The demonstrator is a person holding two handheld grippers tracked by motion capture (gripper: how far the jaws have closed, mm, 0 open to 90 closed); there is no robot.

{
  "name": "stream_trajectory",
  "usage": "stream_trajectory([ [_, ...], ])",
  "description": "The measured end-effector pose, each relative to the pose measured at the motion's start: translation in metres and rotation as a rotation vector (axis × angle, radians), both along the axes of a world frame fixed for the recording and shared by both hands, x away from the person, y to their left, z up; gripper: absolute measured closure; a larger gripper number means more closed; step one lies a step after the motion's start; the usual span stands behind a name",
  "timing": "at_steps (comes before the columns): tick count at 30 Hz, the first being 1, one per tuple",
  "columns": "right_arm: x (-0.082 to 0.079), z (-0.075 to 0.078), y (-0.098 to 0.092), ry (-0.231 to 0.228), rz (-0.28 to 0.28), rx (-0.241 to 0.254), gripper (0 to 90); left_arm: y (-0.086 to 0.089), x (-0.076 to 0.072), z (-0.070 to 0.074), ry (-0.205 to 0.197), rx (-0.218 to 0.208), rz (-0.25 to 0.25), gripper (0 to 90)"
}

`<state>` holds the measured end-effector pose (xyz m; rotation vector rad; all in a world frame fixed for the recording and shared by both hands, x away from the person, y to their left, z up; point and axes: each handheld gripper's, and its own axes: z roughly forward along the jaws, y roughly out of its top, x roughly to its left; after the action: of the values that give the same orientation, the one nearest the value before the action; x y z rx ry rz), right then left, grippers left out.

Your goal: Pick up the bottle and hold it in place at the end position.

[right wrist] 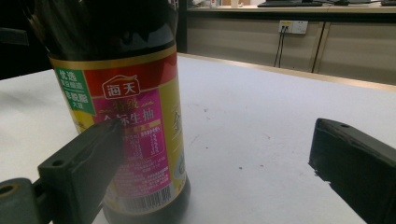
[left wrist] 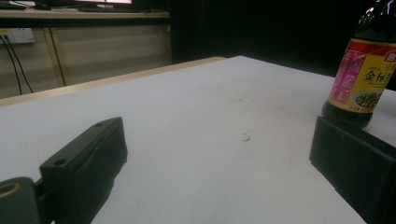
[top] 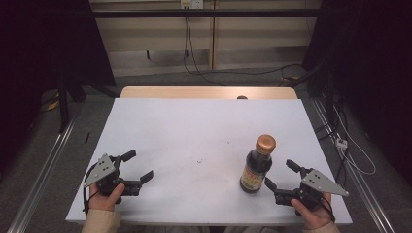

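A: Standing upright on the white table top (top: 194, 141), toward its near right side, is the dark glass sauce bottle with the copper-coloured cap (top: 257, 167). The right gripper (top: 280, 178) sits just beside its base with both black jaws spread wide and nothing between them. In the right gripper view one jaw lies in front of the label; I cannot tell whether it touches.

B: And the left gripper (top: 138, 167)?

A: Well apart from the bottle, low over the near left of the table, jaws also wide apart and empty. Its own view looks across the table to the bottle's lower half.

B: How would you expect the bottle to handle?

A: Heavy for its size, I'd judge, as it looks nearly full of dark liquid. Glass is stiff, smooth and breakable, and the glossy label adds slip. It is tall on a narrow base, so a nudge up high could tip it.

B: Where to grip, then?

A: Around the wide labelled body, low to middle, square on both sides. The neck is slimmer but would let it swing.

B: Any writing?

A: The label is red, magenta and yellow. A red badge reads 海天, a green patch 优选, and large characters include 金标 and 生抽. A barcode sits at the bottom edge; the smaller print is too fine to read
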<state>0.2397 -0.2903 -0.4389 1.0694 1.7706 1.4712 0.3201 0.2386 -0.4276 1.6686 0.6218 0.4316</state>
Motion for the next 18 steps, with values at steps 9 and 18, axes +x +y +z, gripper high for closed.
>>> stream_trajectory([
  [9,-0.0001,-0.0002,0.0002,0.008,0.018,0.006,2.9,-0.0009,0.0004,-0.0007,0.008,0.004,-0.002,4.0],
  [18,0.0002,-0.0004,0.0048,0.024,0.068,0.013,3.5,-0.0010,0.0012,-0.0016,0.013,0.001,0.000,4.0],
])
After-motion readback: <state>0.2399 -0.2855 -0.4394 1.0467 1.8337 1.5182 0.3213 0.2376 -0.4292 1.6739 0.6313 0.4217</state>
